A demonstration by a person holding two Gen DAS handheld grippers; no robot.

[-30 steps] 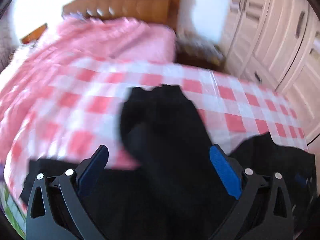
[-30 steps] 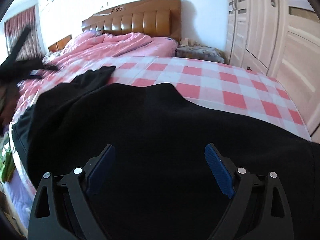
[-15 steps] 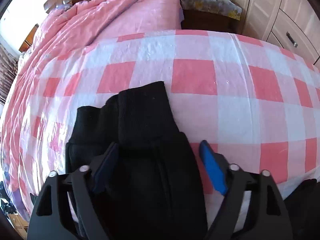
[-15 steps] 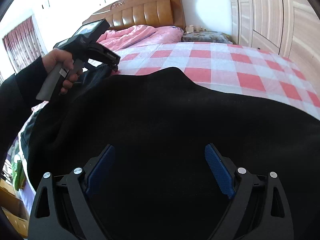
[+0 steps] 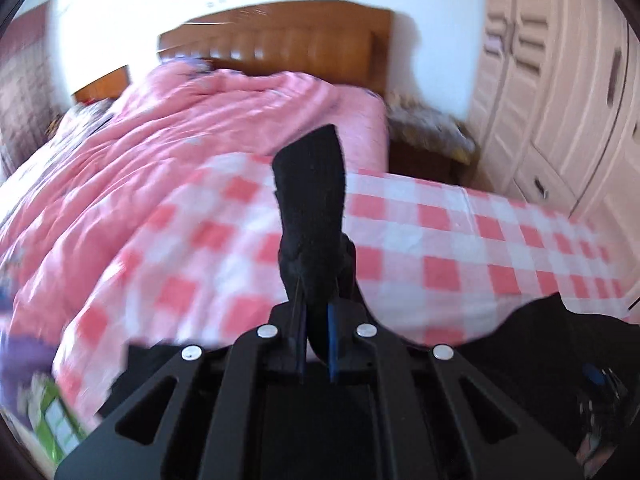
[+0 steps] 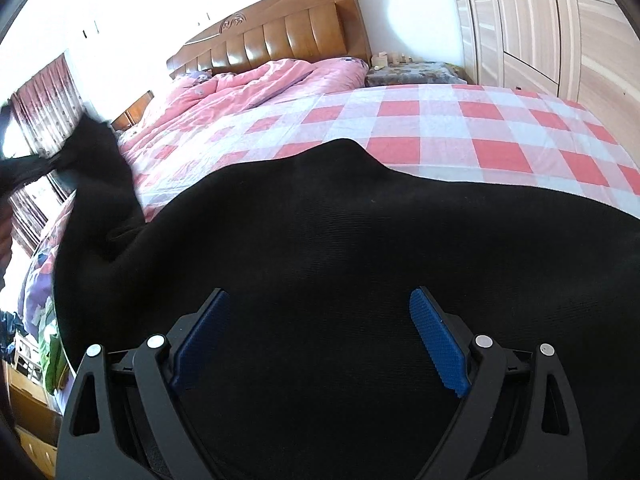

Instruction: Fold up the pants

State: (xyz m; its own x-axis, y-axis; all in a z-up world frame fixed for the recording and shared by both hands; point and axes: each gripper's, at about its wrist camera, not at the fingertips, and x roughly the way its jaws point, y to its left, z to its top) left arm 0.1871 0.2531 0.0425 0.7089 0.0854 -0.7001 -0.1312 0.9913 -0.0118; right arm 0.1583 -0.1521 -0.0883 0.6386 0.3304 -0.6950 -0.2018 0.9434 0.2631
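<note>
Black pants (image 6: 340, 240) lie on a bed with a pink-and-white checked sheet (image 6: 480, 132). My left gripper (image 5: 316, 320) is shut on the pants' leg end (image 5: 312, 208), which sticks up above the fingers, lifted off the bed. In the right wrist view that lifted leg (image 6: 96, 168) rises at the far left. My right gripper (image 6: 320, 340) is open, its blue pads (image 6: 436, 344) spread just above the wide black cloth, holding nothing.
A pink quilt (image 5: 180, 120) covers the bed's far half under a wooden headboard (image 6: 280, 28). A nightstand (image 6: 412, 72) stands beside it. Pale wardrobe doors (image 5: 560, 80) line the right side. Clutter lies on the floor at left (image 6: 44, 344).
My left gripper has closed on the pants' leg end and lifted it off the bed. My right gripper stays open over the pants.
</note>
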